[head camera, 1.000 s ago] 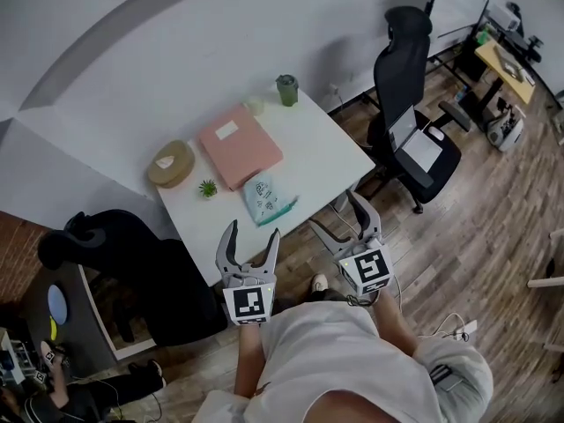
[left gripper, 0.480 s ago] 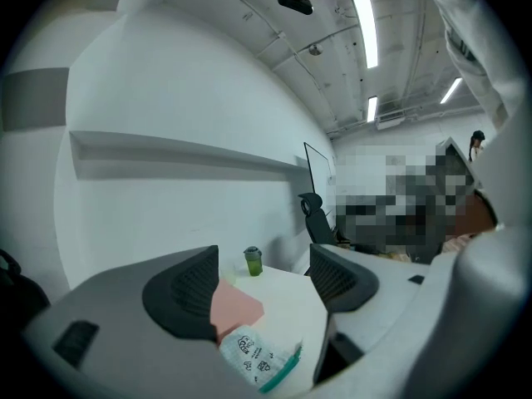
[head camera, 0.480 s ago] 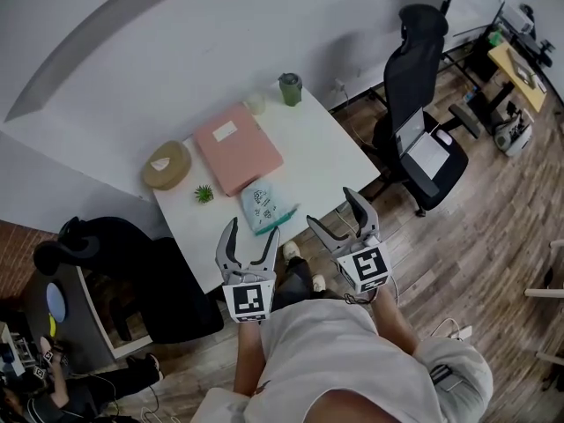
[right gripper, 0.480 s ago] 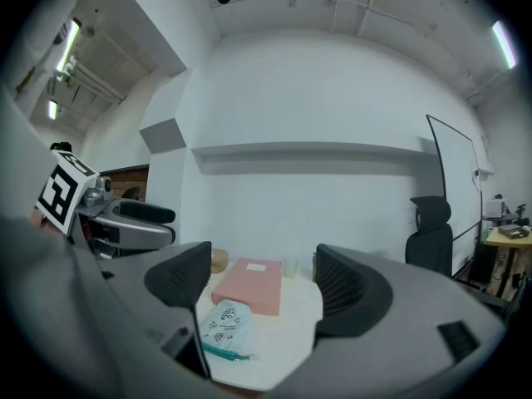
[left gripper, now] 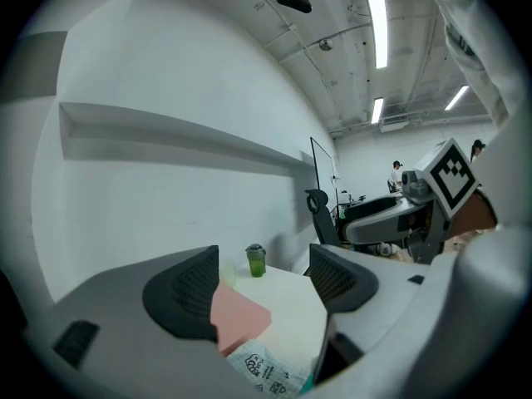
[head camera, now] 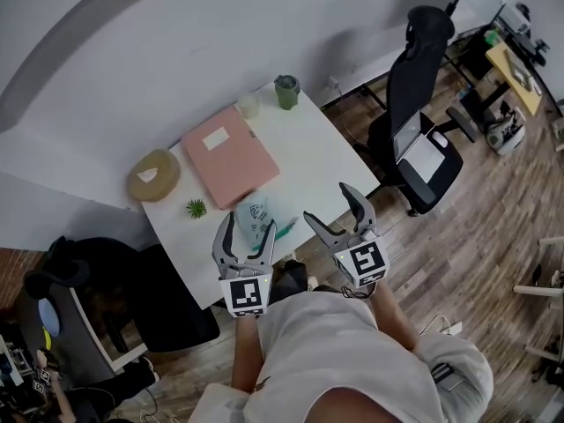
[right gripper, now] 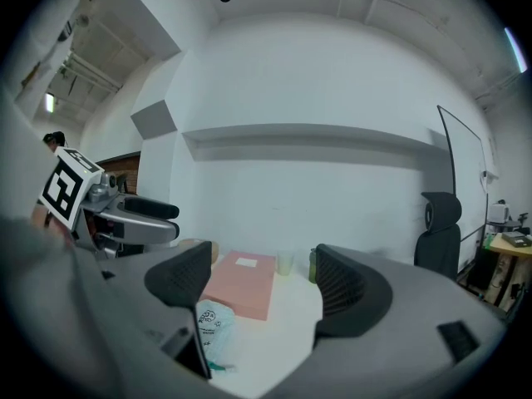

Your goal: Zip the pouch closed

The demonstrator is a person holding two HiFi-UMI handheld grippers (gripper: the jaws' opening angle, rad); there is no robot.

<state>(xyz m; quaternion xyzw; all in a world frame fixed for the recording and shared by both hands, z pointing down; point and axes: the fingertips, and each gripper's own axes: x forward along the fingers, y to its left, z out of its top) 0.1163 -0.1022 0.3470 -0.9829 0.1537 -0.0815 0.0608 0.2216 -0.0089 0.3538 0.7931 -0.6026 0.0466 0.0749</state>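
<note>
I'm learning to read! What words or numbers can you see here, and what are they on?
Print on the pouch: too blurred to read.
White label on the pink folder: too small to read.
Marker cube: black-and-white squares only, no letters.
Nothing else shows readable text.

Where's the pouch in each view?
Head view: pouch just below frame centre, at the near edge of the white table.
Left gripper view: pouch at bottom centre, partly cut off.
Right gripper view: pouch lower left of centre, lying flat.
Shared landmark: pink folder, just beyond the pouch in all three.
</note>
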